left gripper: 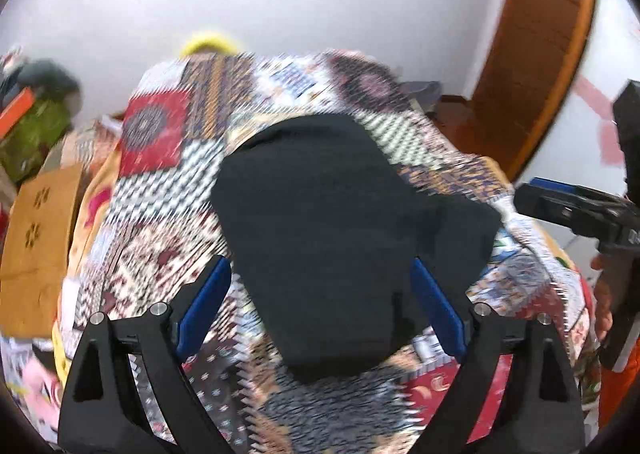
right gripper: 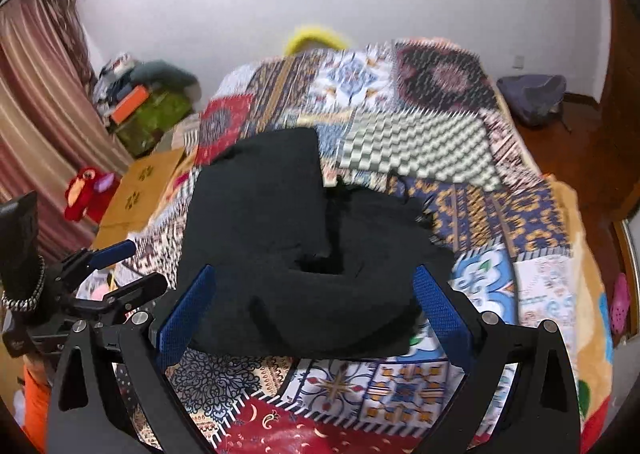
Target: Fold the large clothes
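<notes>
A black garment [left gripper: 320, 213] lies folded into a thick bundle on the patchwork bedspread [left gripper: 160, 213]. My left gripper [left gripper: 322, 274] hovers over its near end, jaws wide open, and the blue pads [left gripper: 208, 294] stand clear of the cloth. In the right wrist view the same garment [right gripper: 280, 221] shows a folded slab on the left and a rumpled part on the right. My right gripper [right gripper: 314, 278] is open above the garment's near edge, with nothing gripped. Each gripper shows in the other's view: the right one [left gripper: 560, 209], the left one [right gripper: 120, 274].
The bedspread [right gripper: 420, 145] covers a bed. A cardboard box [left gripper: 40, 238] and a green bag [right gripper: 156, 113] lie to the left, with a red plush toy [right gripper: 86, 193] and a curtain [right gripper: 40, 113]. A wooden door [left gripper: 540, 53] stands right; a dark bag [right gripper: 532, 93] sits on the floor.
</notes>
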Demonstrator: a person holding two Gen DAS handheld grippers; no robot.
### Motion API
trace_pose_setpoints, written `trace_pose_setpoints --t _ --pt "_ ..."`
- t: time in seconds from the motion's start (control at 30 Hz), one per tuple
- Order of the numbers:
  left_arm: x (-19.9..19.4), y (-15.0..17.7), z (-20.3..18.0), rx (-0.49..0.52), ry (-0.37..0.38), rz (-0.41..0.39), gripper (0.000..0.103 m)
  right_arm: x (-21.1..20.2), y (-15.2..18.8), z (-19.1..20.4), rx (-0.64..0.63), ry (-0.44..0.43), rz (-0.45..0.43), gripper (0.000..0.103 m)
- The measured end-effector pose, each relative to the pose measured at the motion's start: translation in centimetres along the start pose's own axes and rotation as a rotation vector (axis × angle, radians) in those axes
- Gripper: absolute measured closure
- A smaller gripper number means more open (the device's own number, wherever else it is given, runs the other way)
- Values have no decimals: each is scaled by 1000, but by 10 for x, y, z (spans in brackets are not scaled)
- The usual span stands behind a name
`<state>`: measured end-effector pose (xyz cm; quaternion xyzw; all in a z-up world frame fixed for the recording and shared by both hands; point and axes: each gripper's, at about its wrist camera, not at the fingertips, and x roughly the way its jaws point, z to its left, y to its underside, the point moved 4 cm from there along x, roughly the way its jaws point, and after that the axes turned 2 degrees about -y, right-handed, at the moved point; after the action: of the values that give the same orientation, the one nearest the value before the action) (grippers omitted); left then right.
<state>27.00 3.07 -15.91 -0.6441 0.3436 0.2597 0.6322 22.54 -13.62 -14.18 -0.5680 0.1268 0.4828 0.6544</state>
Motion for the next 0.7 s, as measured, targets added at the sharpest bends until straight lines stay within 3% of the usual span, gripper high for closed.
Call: trace_pose_setpoints --t 0.13,0.27,0.43,0.57,0.7 --pt "30 22 17 -32 -8 109 11 25 14 -16 30 41 77 5" --pt "42 36 20 -76 33 94 0 45 36 -49 83 29 166 4" --pt "62 48 19 -136 98 117 0 65 56 -70 111 37 253 4" --pt "66 51 17 -150 99 118 0 58 50 -69 145 12 263 4" --pt "60 48 20 -158 96 140 0 39 41 -58 100 36 224 4"
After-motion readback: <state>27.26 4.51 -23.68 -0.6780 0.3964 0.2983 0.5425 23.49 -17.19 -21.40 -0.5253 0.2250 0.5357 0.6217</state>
